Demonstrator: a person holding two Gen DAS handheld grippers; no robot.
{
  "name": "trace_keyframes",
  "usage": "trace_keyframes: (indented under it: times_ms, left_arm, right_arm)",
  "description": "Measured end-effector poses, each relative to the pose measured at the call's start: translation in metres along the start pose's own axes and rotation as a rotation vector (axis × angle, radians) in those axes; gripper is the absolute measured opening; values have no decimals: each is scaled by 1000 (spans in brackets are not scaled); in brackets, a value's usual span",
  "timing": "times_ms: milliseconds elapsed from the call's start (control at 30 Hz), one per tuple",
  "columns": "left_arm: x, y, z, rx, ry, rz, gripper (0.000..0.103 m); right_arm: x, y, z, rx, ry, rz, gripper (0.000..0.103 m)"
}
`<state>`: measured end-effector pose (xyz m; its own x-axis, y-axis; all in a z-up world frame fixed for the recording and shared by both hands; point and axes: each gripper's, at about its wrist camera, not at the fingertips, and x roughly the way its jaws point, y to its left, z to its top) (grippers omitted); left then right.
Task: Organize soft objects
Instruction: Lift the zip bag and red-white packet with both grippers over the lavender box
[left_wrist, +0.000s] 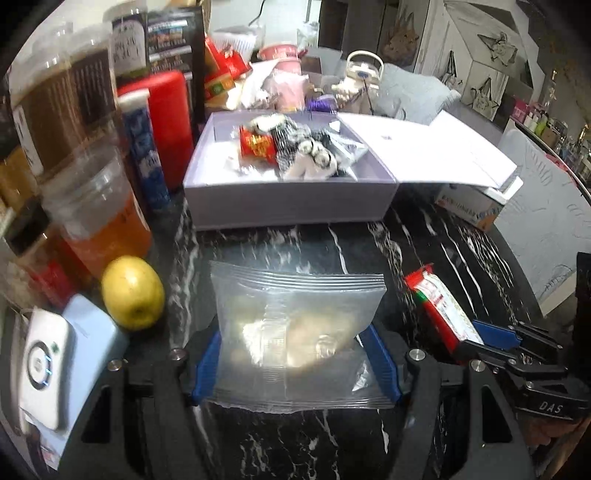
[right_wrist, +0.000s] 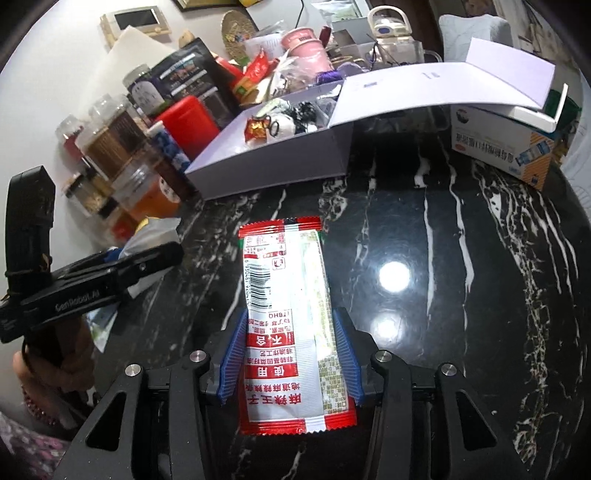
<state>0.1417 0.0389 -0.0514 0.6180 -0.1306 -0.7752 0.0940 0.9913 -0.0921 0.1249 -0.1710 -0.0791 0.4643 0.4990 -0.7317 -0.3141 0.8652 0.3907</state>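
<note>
The left gripper (left_wrist: 295, 365) has its fingers clamped on a clear zip bag (left_wrist: 299, 332) with pale contents, above the black marble bench (right_wrist: 461, 295). The right gripper (right_wrist: 290, 354) pinches a red-and-white snack packet (right_wrist: 288, 314). Behind, an open white box (left_wrist: 288, 206) holds small wrapped items and a black-and-white soft piece.
</note>
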Motion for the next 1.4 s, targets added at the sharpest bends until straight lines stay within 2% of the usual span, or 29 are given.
trace_keyframes:
  times_ms: [433, 867, 1100, 1400]
  left_arm:
    - [-30, -8, 40, 30, -137, -12, 68]
    - [-55, -19, 87, 68, -277, -18, 68]
    - [-55, -20, 118, 72, -340, -21, 68]
    - [-36, -17, 162, 85, -380, -23, 68]
  right_arm:
    - [-35, 23, 36, -86, -84, -42, 46]
    - [-67, 39, 85, -196, -208, -81, 46]
    - [-75, 45, 116, -239, -275, -87, 46]
    - [-66, 39, 162, -260, -333, -99, 46]
